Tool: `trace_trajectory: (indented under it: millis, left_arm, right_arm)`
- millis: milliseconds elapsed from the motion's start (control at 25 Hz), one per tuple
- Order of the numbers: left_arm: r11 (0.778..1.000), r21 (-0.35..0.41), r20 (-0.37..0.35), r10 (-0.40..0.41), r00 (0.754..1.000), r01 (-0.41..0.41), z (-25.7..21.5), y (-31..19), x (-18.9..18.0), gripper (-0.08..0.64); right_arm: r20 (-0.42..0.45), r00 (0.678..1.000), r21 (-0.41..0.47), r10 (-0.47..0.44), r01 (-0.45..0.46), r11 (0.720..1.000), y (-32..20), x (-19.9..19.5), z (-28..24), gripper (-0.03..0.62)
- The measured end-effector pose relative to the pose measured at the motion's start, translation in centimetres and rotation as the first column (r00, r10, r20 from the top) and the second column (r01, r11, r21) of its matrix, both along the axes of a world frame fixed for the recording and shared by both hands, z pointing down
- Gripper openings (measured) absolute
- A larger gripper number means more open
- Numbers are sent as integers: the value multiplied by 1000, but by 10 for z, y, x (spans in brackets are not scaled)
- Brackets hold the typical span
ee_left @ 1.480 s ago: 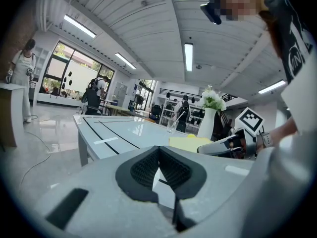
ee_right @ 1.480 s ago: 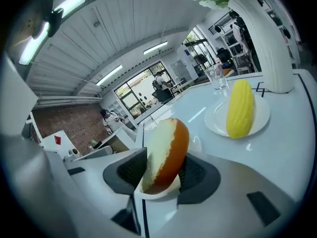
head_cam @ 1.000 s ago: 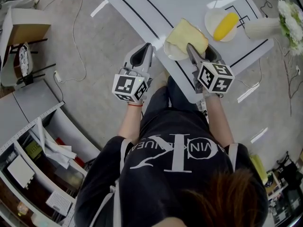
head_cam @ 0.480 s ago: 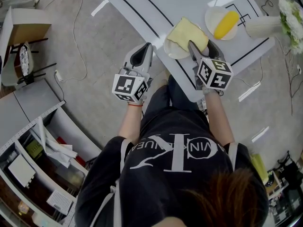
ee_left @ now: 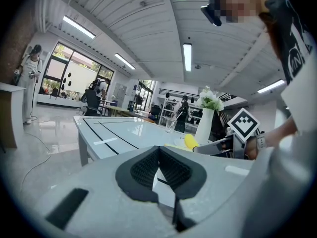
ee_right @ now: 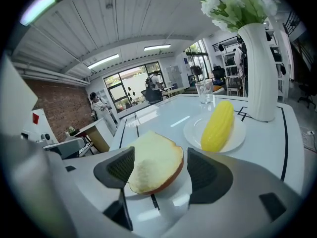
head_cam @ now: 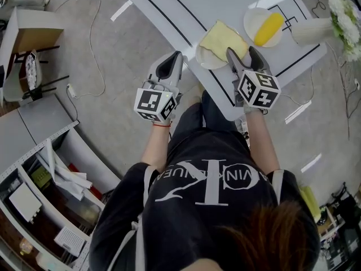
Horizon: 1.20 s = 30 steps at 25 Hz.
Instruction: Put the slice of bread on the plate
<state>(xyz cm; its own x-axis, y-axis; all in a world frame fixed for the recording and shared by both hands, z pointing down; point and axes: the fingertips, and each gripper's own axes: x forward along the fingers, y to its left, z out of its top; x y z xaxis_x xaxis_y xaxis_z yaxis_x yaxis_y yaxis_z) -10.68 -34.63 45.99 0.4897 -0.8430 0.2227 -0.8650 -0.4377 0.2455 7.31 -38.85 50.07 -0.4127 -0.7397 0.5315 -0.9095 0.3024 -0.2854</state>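
Bread [head_cam: 221, 38] lies on plate [head_cam: 204, 59] at near edge of table [head_cam: 169, 4], covering most of it. Right gripper [head_cam: 241, 54] sits just near of it, jaws opening and now wide apart, clear of the slice (a second ago they stood narrower). Release looks done and the task nearly complete. Left gripper [head_cam: 167, 66] hangs left of the table, jaws together, empty.

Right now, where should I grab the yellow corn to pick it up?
Grab the corn around its middle, squeezing across the narrow width, coming down from above. It lies flat on its plate, long and round, so the tapered ends would probably slip.
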Motion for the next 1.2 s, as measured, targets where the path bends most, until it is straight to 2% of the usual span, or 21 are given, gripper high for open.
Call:
trace_trajectory:
  millis: [240,560,720,960,1200]
  left_arm:
    - [1000,23,-1,8,1000,-8,-9,1,0,8]
    - [998,60,-8,26,1000,-25,-23,-4,5,9]
    - [996,81,-10,34,999,-33,-32,-6,9,8]
    - [994,104,-9,45,999,-43,-43,-5,13,8]
    - [991,129,-7,40,999,-39,-54,-5,13,8]
  right_arm:
    - [2,1000,71,-13,13,997,4,1,-21,317]
    - [-57,998,171,-23,33,985,13,10,-46,186]
    - [-59,998,194,-34,45,980,18,12,-54,101]
    - [-57,998,225,-33,45,973,24,17,-66,20]
    - [-55,998,260,-43,56,964,28,19,-80,2]
